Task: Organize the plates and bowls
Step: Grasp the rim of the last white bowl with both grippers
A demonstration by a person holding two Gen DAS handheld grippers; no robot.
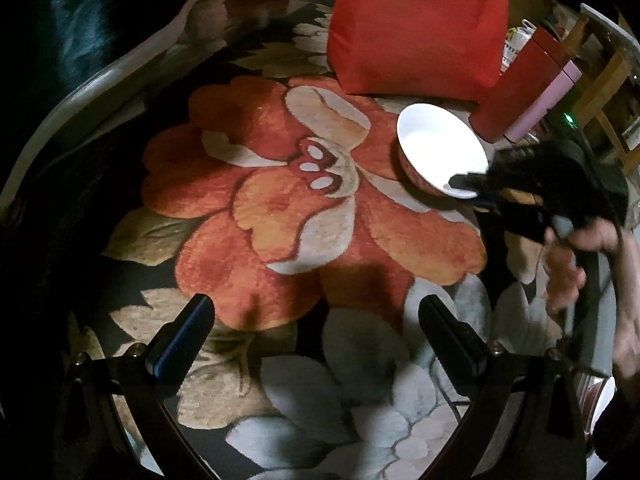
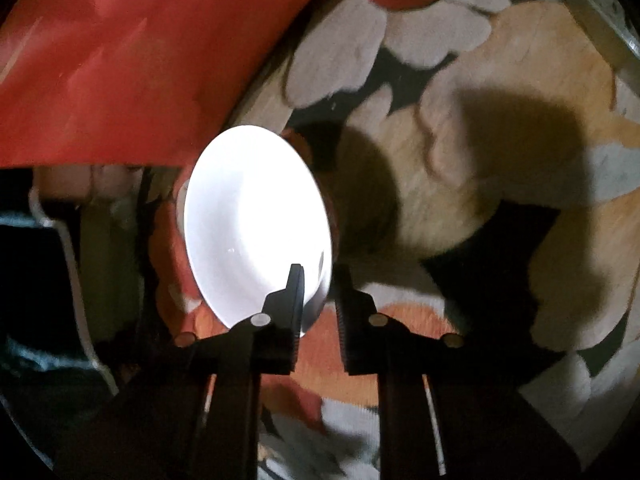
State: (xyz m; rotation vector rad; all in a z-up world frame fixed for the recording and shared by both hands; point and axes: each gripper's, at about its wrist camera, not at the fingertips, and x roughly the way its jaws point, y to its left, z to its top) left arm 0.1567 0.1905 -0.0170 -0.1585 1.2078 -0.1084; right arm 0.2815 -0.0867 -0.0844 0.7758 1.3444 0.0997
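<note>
R gripper [image 2: 318, 300] fingers pinch the rim of the white bowl [image 1: 442, 148], tilted on the flowered table [image 1: 280, 208] near a red bag [image 1: 416, 24]. L gripper [image 1: 316, 320] fingers wide apart, holding nothing.

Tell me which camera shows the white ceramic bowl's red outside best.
The left wrist view: the white ceramic bowl sits whole on the floral carpet, its red patterned outer wall visible under the rim. The right wrist view shows mostly a glaring white interior, with the right gripper straddling the rim.
</note>
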